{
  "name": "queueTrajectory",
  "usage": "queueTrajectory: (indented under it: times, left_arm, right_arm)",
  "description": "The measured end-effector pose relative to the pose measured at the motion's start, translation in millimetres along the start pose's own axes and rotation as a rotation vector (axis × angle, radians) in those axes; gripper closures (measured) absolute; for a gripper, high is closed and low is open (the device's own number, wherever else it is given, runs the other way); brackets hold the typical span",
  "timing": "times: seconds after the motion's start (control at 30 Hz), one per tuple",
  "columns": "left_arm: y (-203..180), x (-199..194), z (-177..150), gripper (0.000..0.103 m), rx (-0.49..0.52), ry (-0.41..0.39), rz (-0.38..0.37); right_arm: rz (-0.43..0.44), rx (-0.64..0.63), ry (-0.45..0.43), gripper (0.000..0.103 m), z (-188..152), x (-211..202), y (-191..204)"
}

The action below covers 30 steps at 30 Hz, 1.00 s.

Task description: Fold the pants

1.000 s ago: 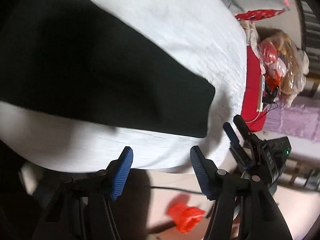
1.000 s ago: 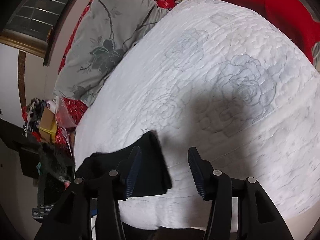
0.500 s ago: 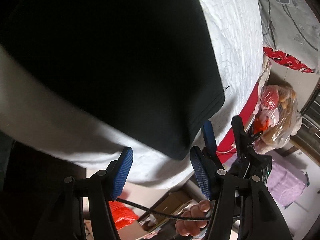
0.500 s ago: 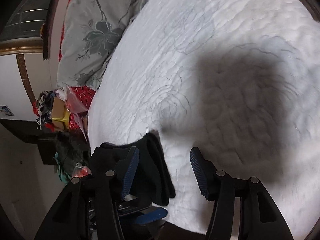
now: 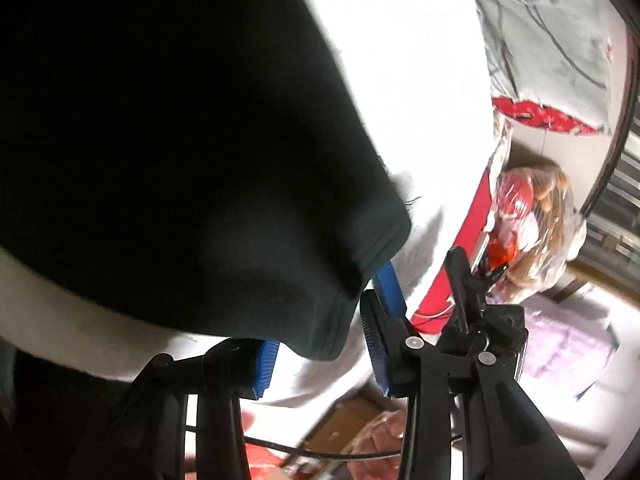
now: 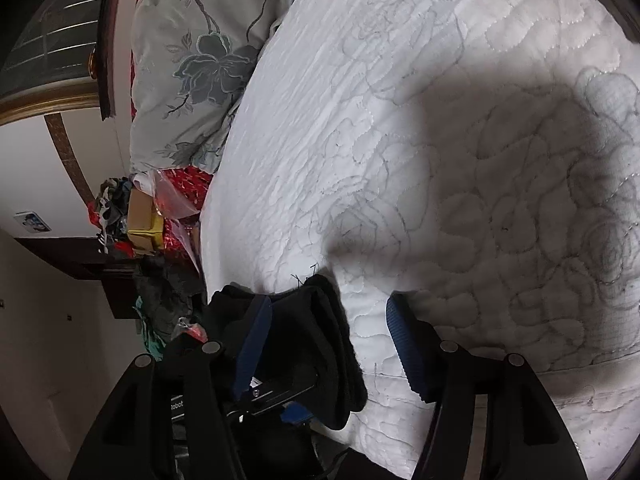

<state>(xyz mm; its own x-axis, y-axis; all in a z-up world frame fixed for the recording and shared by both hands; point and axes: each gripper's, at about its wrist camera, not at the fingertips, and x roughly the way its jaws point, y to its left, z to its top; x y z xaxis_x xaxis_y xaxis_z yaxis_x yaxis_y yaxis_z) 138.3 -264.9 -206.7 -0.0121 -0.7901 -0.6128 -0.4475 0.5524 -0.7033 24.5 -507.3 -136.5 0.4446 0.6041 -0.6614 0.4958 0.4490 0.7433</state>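
Observation:
Black pants (image 5: 160, 140) lie on the white quilted bed cover (image 6: 440, 160) and fill most of the left wrist view. Their hem corner (image 5: 320, 320) hangs between the blue pads of my left gripper (image 5: 320, 354), whose jaws are closing; a sliver of gap still shows at the right pad (image 5: 376, 344). In the right wrist view the same corner (image 6: 320, 320) sits between the jaws of my right gripper (image 6: 330, 344), close to the left pad (image 6: 256, 340). These jaws are opening, and the right pad (image 6: 404, 348) rests over bare quilt. The right gripper (image 5: 424, 280) also shows just behind the corner.
A grey floral pillow (image 6: 192, 60) lies at the head of the bed. Red cloth and a plastic bag of goods (image 5: 532, 224) crowd the bedside. A cluttered dark shelf (image 6: 120, 232) stands by the wall. A person's hand (image 5: 384, 436) shows below the bed edge.
My left gripper dropped and rolled in to the pants' hem corner, and its jaws narrowed around it. My right gripper came lower towards the same corner and its jaws widened.

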Motion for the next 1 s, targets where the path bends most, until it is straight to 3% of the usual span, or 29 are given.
queueTrajectory:
  times: [0.1, 0.27, 0.43, 0.5, 0.57, 0.6, 0.67, 0.7, 0.87, 1.0]
  left_arm:
    - [2, 0, -8, 0.067, 0.004, 0.001, 0.013]
    - [3, 3, -16, 0.062, -0.012, 0.005, 0.018]
    - [6, 4, -10, 0.063, -0.047, 0.015, 0.011]
    - [6, 3, -5, 0.064, -0.07, 0.028, -0.009]
    - [4, 3, -4, 0.064, -0.067, 0.035, -0.014]
    - [5, 4, -4, 0.064, -0.069, 0.035, -0.014]
    - [4, 5, -2, 0.065, -0.067, 0.038, -0.017]
    - [3, 6, -1, 0.067, -0.065, 0.042, -0.014]
    - [7, 9, 8, 0.085, -0.055, 0.091, -0.021]
    - [6, 4, 14, 0.091, -0.05, 0.136, -0.051]
  right_arm:
    - [0.004, 0.001, 0.013, 0.039, 1, 2, 0]
    - [0.018, -0.012, 0.072, 0.028, 5, 16, 8]
    - [0.05, -0.042, 0.149, 0.028, 14, 40, 20]
    - [0.038, -0.08, 0.17, 0.035, 16, 47, 26]
    - [0.0, -0.136, 0.19, 0.056, 16, 52, 32]
    - [-0.023, -0.154, 0.2, 0.06, 15, 54, 32]
    - [-0.029, -0.161, 0.201, 0.081, 14, 52, 28]
    - [-0.041, -0.158, 0.197, 0.086, 15, 51, 25]
    - [-0.076, -0.207, 0.141, 0.087, 7, 46, 36]
    - [-0.106, -0.226, 0.114, 0.088, 3, 41, 47]
